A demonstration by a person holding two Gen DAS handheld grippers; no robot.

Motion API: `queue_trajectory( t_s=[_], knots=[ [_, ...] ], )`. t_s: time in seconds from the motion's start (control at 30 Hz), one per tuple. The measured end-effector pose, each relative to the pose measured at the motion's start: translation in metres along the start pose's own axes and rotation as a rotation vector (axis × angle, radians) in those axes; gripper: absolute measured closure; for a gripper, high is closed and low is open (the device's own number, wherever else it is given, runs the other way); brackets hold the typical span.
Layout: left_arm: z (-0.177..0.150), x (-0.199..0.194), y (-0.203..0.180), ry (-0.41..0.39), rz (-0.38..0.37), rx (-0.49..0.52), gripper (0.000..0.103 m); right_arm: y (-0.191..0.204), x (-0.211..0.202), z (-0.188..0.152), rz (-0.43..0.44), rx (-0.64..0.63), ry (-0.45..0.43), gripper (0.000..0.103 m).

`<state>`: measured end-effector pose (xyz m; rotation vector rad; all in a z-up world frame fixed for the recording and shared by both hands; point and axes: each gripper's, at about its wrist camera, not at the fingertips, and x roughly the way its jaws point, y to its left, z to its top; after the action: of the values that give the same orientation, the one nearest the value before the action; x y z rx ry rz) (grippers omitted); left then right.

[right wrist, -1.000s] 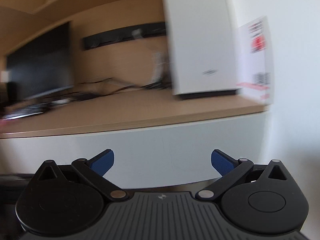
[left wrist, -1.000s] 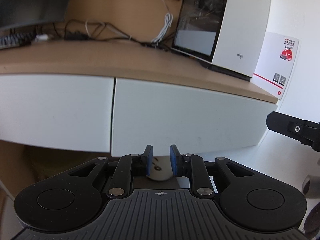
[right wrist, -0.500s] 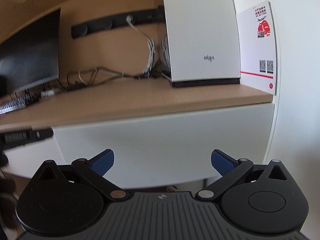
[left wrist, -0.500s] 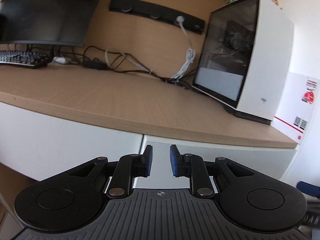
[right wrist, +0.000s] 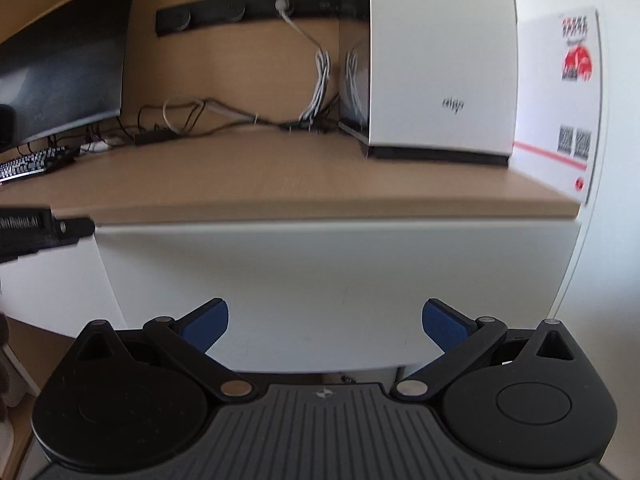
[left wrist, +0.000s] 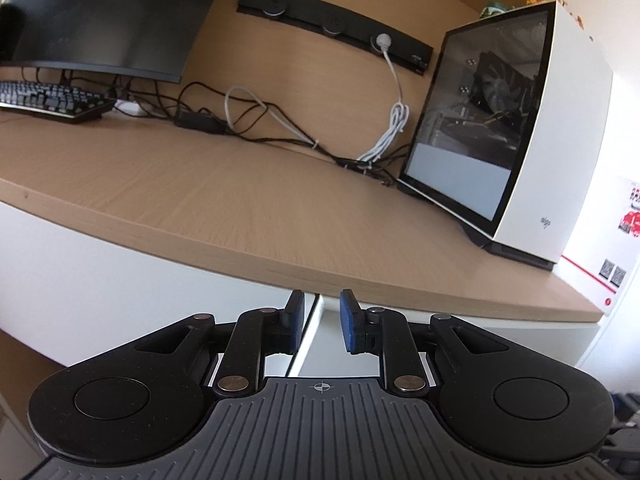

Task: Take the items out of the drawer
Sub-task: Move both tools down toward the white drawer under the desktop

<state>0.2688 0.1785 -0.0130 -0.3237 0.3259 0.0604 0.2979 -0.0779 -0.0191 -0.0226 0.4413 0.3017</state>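
Two white drawer fronts sit shut under a wooden desk. In the left wrist view the left front [left wrist: 120, 272] and the right front [left wrist: 500, 340] meet at a seam straight ahead of my left gripper [left wrist: 322, 322], which is shut to a narrow slit with nothing in it. The right wrist view faces the right drawer front [right wrist: 340, 280]; my right gripper [right wrist: 325, 322] is wide open and empty a short way in front of it. The left gripper's black body [right wrist: 40, 228] pokes in at that view's left edge. No drawer contents are visible.
On the desk top [left wrist: 240, 208] stand a white computer case [left wrist: 520, 140], a tangle of cables [left wrist: 260, 120], a keyboard [left wrist: 48, 100] and a dark monitor [left wrist: 100, 12]. A white box with red print [right wrist: 560, 92] stands at the desk's right end, by a white wall.
The left wrist view has risen from the drawer fronts up to the desk top. The right gripper has edged closer to the right drawer. Neither gripper's opening has changed.
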Motion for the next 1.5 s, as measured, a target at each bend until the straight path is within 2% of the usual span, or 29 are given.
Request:
queue_trajectory(
  t_s=[0.17, 0.37, 0.63, 0.77, 1.1, 1.3, 1.5],
  knots=[
    [0.001, 0.008, 0.011, 0.049, -0.036, -0.038, 0.082, 0.003, 0.010, 0.001, 0.056, 0.030, 0.023, 0.000],
    [0.002, 0.013, 0.008, 0.048, -0.061, -0.034, 0.081, 0.010, 0.020, 0.017, 0.148, 0.037, 0.025, 0.000],
    [0.009, 0.019, 0.007, 0.083, -0.074, -0.038, 0.076, 0.008, 0.025, 0.025, 0.080, -0.049, -0.004, 0.000],
    [0.010, 0.021, 0.006, 0.106, -0.073, -0.051, 0.074, 0.006, 0.021, 0.036, 0.100, -0.064, -0.026, 0.000],
    [0.008, 0.021, 0.004, 0.112, -0.089, -0.008, 0.072, 0.009, 0.048, 0.067, 0.055, -0.062, -0.004, 0.000],
    [0.007, 0.018, 0.006, 0.115, -0.108, -0.021, 0.072, 0.017, 0.061, 0.069, 0.026, -0.071, 0.029, 0.000],
    [0.007, 0.017, 0.005, 0.116, -0.108, -0.023, 0.072, 0.023, 0.064, 0.068, 0.008, -0.114, 0.015, 0.000]
  ],
)
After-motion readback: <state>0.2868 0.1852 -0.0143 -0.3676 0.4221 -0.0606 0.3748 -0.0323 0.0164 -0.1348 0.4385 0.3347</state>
